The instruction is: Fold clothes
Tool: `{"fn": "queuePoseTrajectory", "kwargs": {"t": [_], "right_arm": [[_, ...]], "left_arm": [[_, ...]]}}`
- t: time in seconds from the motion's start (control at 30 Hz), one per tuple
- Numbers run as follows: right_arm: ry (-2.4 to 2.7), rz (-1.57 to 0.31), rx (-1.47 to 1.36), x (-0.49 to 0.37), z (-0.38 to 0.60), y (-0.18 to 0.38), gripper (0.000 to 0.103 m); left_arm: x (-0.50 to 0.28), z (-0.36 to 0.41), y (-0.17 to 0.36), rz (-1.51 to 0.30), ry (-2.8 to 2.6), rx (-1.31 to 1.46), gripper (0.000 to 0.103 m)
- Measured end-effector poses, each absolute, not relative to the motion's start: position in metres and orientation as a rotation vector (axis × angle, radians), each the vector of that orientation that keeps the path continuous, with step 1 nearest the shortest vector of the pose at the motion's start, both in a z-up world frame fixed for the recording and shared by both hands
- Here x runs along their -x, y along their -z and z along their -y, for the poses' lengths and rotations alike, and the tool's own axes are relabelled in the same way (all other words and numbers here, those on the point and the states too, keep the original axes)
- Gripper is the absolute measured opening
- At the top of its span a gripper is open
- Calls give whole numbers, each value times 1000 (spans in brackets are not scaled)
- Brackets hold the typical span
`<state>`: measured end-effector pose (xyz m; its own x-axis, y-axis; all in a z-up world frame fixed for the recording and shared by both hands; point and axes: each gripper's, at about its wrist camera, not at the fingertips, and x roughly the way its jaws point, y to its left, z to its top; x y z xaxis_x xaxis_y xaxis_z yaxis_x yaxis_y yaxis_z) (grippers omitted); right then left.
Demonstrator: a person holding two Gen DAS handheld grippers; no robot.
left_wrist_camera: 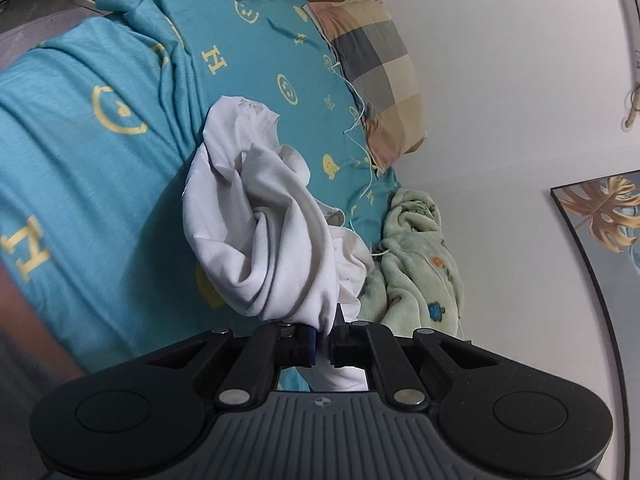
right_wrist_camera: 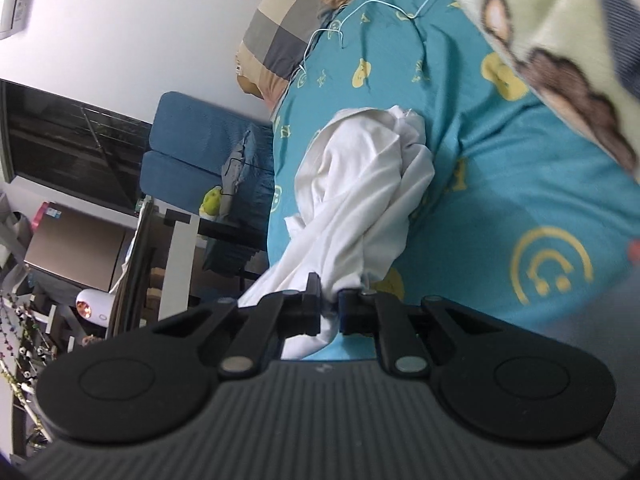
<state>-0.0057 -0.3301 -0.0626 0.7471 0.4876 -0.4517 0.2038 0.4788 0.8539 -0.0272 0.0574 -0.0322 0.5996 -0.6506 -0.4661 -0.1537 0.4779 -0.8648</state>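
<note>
teal bed sheet [left_wrist_camera: 100,184] | one white garment [left_wrist_camera: 260,232] | two grippers clamping: left gripper [left_wrist_camera: 323,344], right gripper [right_wrist_camera: 330,312]

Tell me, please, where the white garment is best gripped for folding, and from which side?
The white garment hangs bunched and twisted, so pinch its edge rather than the crumpled middle, approaching side-on, as the left hand-held gripper and right hand-held gripper do.
</note>
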Motion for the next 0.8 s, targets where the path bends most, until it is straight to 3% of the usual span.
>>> {"fn": "queuePoseTrajectory", "kwargs": {"t": [0.37,0.8], "right_arm": [[-166,-736,-1144,40,334,73,11],[-130,-746,-1219,-64,358,71,11]], "left_arm": [[59,-61,27,-936,348,1071,6],[-59,-30,19,-953,311,1096,7]]}}
